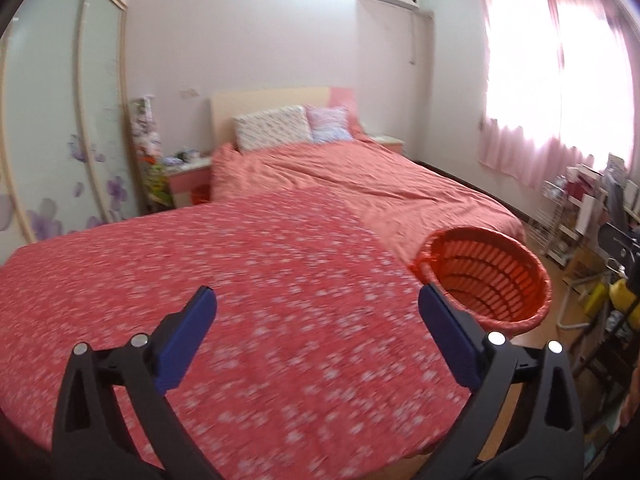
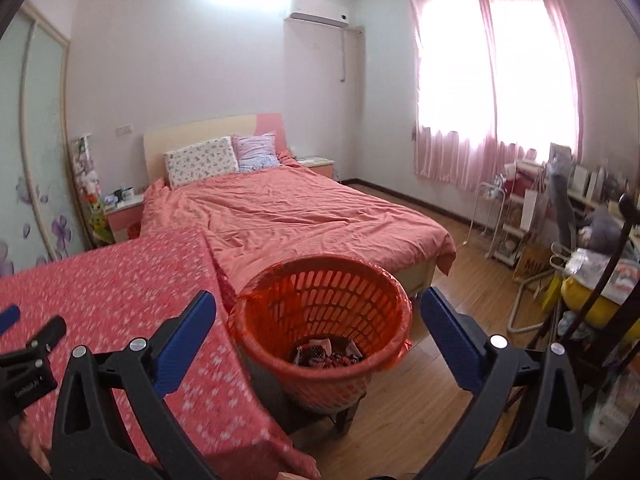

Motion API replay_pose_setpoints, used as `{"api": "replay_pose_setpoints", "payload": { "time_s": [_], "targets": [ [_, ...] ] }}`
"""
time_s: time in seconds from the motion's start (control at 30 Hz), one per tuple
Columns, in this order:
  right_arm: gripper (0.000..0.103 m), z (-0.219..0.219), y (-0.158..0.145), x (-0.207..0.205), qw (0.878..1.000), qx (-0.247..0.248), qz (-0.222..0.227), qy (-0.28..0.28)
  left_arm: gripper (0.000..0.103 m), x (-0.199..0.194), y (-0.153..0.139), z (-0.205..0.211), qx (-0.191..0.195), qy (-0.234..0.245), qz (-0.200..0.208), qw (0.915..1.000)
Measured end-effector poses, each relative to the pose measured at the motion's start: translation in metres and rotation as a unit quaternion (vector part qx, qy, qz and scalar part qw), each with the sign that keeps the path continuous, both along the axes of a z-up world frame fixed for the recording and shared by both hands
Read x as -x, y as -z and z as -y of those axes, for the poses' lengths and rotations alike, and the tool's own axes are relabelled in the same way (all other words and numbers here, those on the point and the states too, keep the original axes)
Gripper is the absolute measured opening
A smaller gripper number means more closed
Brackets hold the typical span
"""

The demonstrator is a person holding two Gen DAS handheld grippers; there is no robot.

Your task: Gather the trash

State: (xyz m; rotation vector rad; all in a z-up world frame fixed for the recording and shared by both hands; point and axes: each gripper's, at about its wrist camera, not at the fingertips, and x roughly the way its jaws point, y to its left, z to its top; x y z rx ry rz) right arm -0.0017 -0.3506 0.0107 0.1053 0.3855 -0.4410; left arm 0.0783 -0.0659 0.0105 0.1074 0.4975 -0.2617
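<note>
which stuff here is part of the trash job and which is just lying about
Job:
- orange basket
- scraps in basket
- left hand-held gripper, open
- right hand-held gripper, open

Lying about:
- pillows
- salmon duvet
- floral cloth
- cluttered shelves

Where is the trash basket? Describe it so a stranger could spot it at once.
Start at the big bed with the salmon-pink duvet. At its foot stands the round orange plastic lattice basket, beside the surface covered in red floral cloth. It is the only open slotted tub there, with a thin red bag over its rim and scraps at the bottom.
</note>
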Motion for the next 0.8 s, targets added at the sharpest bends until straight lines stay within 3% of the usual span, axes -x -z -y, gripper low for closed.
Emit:
{"api": "replay_pose_setpoints", "payload": {
  "time_s": [0.13,0.23,0.5,0.8],
  "targets": [
    [0.101,-0.023,0.001,0.023,0.999,0.033,0.024,-0.002,0.099,0.031,0.0,-0.019,-0.009,-0.023,0.022,0.9994],
    [0.101,-0.037,0.006,0.035,0.998,0.053,0.032,0.028,0.099,0.048,0.003,-0.033,-0.002,-0.038,0.02,0.9991],
    [0.101,-0.041,0.023,0.043,1.0,-0.019,-0.003,0.013,0.099,0.075,0.014,-0.063,0.01,-0.086,0.002,0.9963],
    [0.101,-0.063,0.035,0.046,0.999,-0.001,-0.033,0.029,0.099,0.086,0.017,-0.072,0.008,-0.097,-0.001,0.9953]
  ]
}}
